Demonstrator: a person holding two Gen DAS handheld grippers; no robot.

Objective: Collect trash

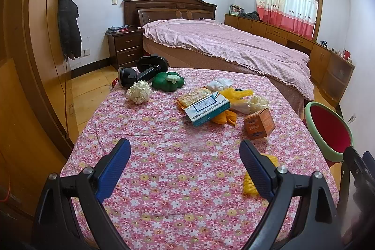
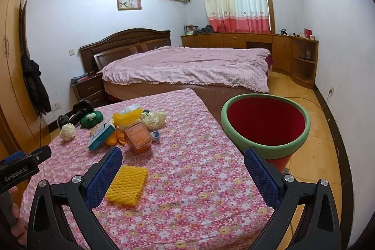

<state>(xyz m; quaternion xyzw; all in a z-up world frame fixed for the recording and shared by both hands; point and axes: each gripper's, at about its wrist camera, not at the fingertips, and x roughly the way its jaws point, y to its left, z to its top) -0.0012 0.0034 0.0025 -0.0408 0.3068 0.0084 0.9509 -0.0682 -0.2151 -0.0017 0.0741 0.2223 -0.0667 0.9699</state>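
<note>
yellow foam netting (image 2: 126, 184) lies on the floral tablecloth (image 2: 187, 179), nearest the right gripper (image 2: 182, 176); both grippers' jaws gape empty. best pinch it flat, then carry to the red bin (image 2: 264, 120) beside the table.

The table (image 2: 187, 191), under a pink floral cloth, has a yellow foam net (image 2: 127, 184) lying alone toward 6 o'clock. Toward 12 o'clock sits a cluster: an orange box (image 2: 138, 137), a white-and-teal carton (image 2: 102, 134) and more yellow netting (image 2: 127, 117). Toward 10 o'clock lie a cream crumpled wad (image 2: 68, 131) and a green pumpkin-shaped toy (image 2: 91, 118).
</note>
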